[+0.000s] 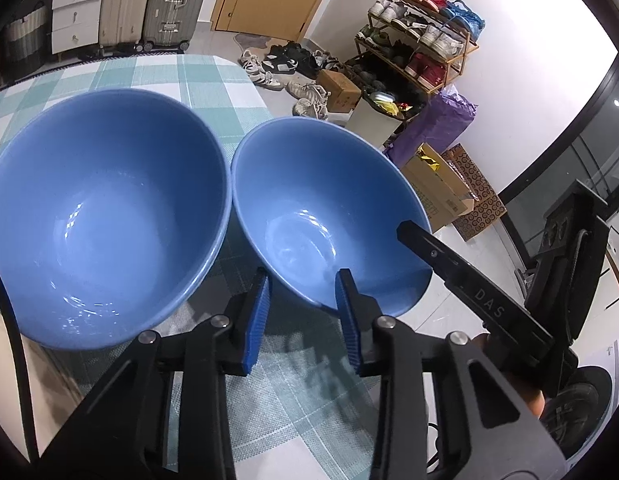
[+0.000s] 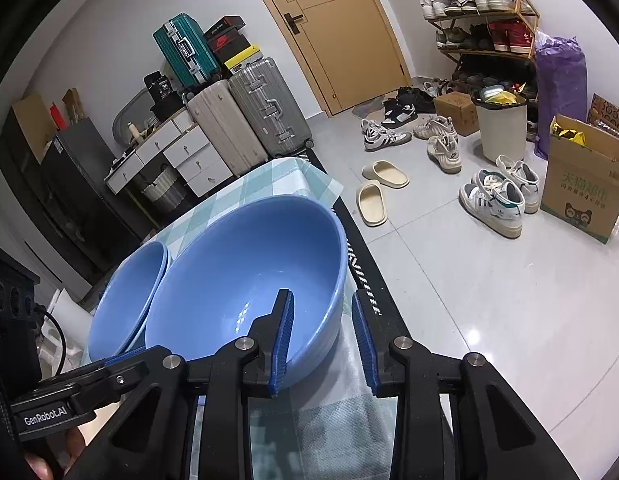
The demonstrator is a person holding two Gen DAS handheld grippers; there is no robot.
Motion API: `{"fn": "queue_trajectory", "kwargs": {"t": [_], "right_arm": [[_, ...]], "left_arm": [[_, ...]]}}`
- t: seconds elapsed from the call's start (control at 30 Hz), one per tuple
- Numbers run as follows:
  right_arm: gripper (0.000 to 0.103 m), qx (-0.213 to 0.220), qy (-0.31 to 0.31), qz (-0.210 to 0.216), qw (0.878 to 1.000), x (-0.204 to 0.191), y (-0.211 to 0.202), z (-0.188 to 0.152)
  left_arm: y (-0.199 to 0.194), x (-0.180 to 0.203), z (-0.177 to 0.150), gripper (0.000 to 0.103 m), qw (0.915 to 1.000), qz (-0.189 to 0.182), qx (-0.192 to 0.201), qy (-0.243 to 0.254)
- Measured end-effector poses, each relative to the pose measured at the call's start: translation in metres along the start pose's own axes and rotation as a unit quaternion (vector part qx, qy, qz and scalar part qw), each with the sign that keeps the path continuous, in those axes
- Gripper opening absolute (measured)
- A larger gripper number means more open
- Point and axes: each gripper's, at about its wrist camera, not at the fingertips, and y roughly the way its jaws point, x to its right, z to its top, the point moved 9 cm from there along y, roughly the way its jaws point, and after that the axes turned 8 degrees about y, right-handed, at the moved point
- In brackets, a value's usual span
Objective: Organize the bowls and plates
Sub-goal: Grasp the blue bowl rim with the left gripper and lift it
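Two blue bowls stand side by side on a checked tablecloth (image 1: 213, 76). In the left wrist view the left bowl (image 1: 105, 208) is larger in view and the right bowl (image 1: 321, 204) stands near the table's right edge. My left gripper (image 1: 303, 286) is open, its jaws astride the near rim of the right bowl. In the right wrist view my right gripper (image 2: 321, 312) is open astride the right rim of the same bowl (image 2: 245, 276). The other bowl (image 2: 129, 296) is behind it, with a double rim like a stack of two.
The table edge (image 2: 361, 276) runs just right of the near bowl. On the floor beyond are shoes (image 2: 493, 196), slippers (image 2: 373, 200), a cardboard box (image 2: 585, 184), a bin (image 2: 501, 124), a shoe rack (image 1: 417, 40) and suitcases (image 2: 245, 120).
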Motion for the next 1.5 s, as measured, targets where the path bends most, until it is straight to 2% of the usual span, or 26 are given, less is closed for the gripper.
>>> {"fn": "queue_trajectory", "kwargs": {"t": [0.2, 0.47, 0.7, 1.5], "right_arm": [[0.022, 0.005, -0.008, -0.008, 1.0, -0.002, 0.003, -0.001], [0.022, 0.009, -0.016, -0.011, 1.0, -0.003, 0.001, -0.001], [0.022, 0.017, -0.024, -0.007, 1.0, -0.007, -0.006, 0.0], [0.022, 0.076, -0.053, 0.004, 0.996, -0.042, -0.07, 0.014]], "left_arm": [[0.004, -0.001, 0.001, 0.028, 0.9998, 0.013, -0.001, 0.015], [0.003, 0.004, 0.0, 0.028, 0.9986, 0.029, 0.0, 0.044], [-0.006, 0.006, -0.002, 0.028, 0.9983, 0.03, 0.007, 0.05], [-0.083, 0.041, 0.004, 0.028, 0.9929, 0.03, 0.067, 0.093]]}}
